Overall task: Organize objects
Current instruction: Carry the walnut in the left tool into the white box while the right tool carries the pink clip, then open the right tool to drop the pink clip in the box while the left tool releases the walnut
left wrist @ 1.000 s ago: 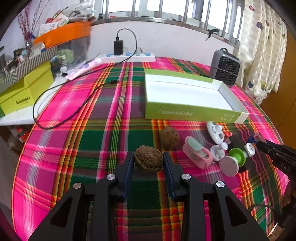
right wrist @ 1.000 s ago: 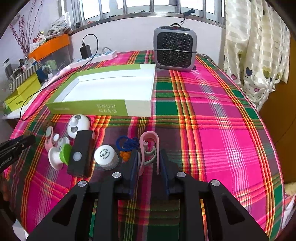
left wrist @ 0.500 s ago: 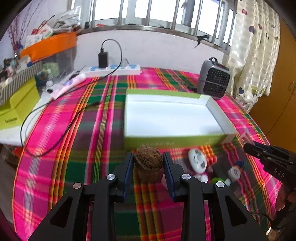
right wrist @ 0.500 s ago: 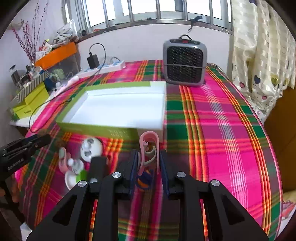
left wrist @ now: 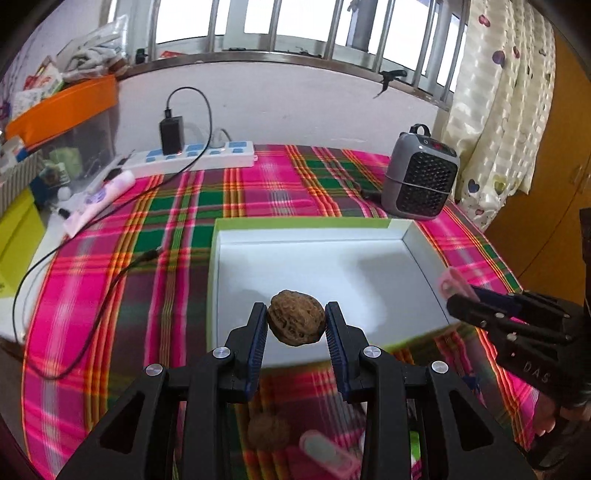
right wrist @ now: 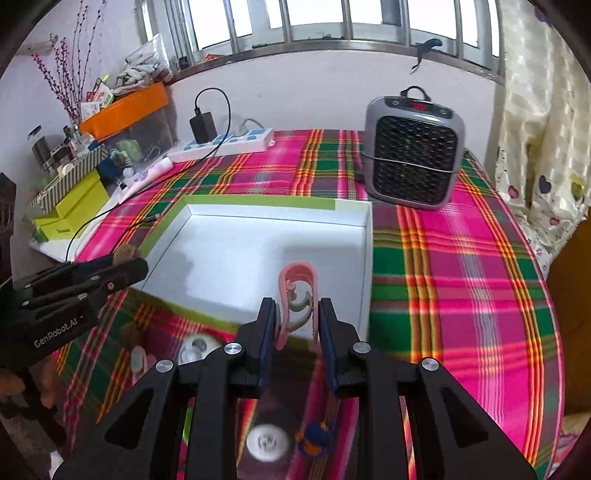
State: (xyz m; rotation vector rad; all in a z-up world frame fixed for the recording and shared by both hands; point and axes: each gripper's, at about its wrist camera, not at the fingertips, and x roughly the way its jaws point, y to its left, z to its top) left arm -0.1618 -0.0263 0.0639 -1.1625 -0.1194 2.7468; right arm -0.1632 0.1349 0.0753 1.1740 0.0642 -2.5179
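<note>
Left wrist view: left gripper [left wrist: 296,322] is clamped on a walnut [left wrist: 296,322], hanging over the near edge of the green box [left wrist: 421,242], which looks empty. 1 more walnut [left wrist: 268,430] sits below the tongs.

Right wrist view: right gripper [right wrist: 297,318] pinches a pink clip [right wrist: 297,291] over the box's near-right corner. Nothing's dropped yet, and several small bits lie underneath.

It was a lived-in home room: a tabletop [right wrist: 461,266] under bright plaid cloth, heart-print curtains [right wrist: 546,147] beside a barred window [right wrist: 332,22], a small space heater [right wrist: 413,147], a power strip [right wrist: 225,142], cluttered storage boxes [right wrist: 125,107].
</note>
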